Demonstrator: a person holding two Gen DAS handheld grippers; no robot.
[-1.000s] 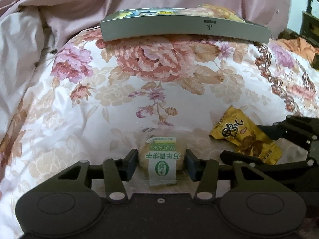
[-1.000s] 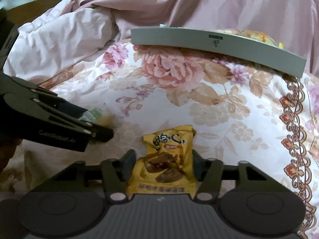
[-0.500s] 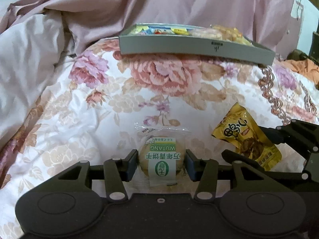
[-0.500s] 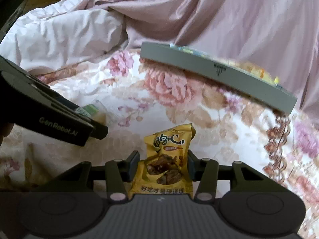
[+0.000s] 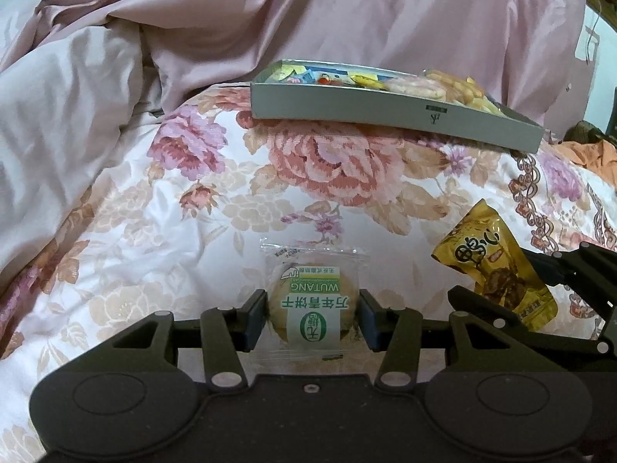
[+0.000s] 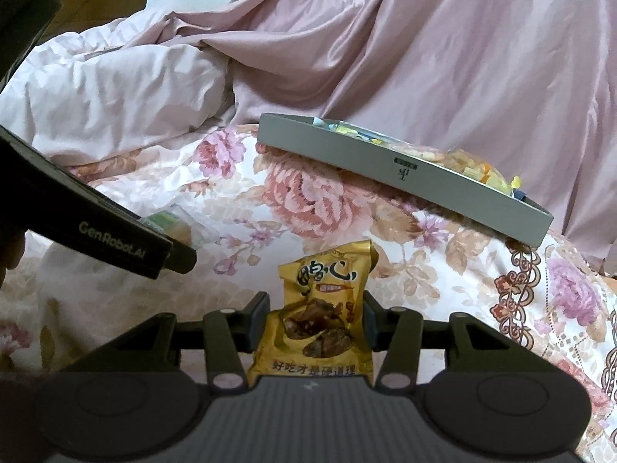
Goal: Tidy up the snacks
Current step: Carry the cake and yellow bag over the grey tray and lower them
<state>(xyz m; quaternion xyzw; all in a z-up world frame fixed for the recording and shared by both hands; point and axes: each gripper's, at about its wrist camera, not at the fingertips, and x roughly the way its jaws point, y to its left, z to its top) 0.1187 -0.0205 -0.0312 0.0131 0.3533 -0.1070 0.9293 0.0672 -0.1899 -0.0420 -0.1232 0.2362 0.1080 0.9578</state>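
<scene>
Both grippers have lifted off the bed over the last second: the floral quilt (image 5: 162,239) now sits lower in each view, and the grey box (image 5: 385,115), earlier seen edge-on, now shows its contents. Left gripper (image 5: 313,318) pinches a clear-wrapped round biscuit (image 5: 311,310) with a green label, pads pressed on either side of it. Right gripper (image 6: 316,322) pinches a yellow snack packet (image 6: 320,320) the same way. Each snack has risen with its gripper, so both pickups look secure, and the likely next step is carrying them across to the box, which lies well apart at the far end of the quilt, against the pink sheet (image 6: 443,58). Left view looks down into the box: bright wrappers and pale crackers already inside, and it also catches the yellow packet held alongside. Right view shows mostly the box's near wall and a strip of contents, with the left gripper's side hiding most of the biscuit.
</scene>
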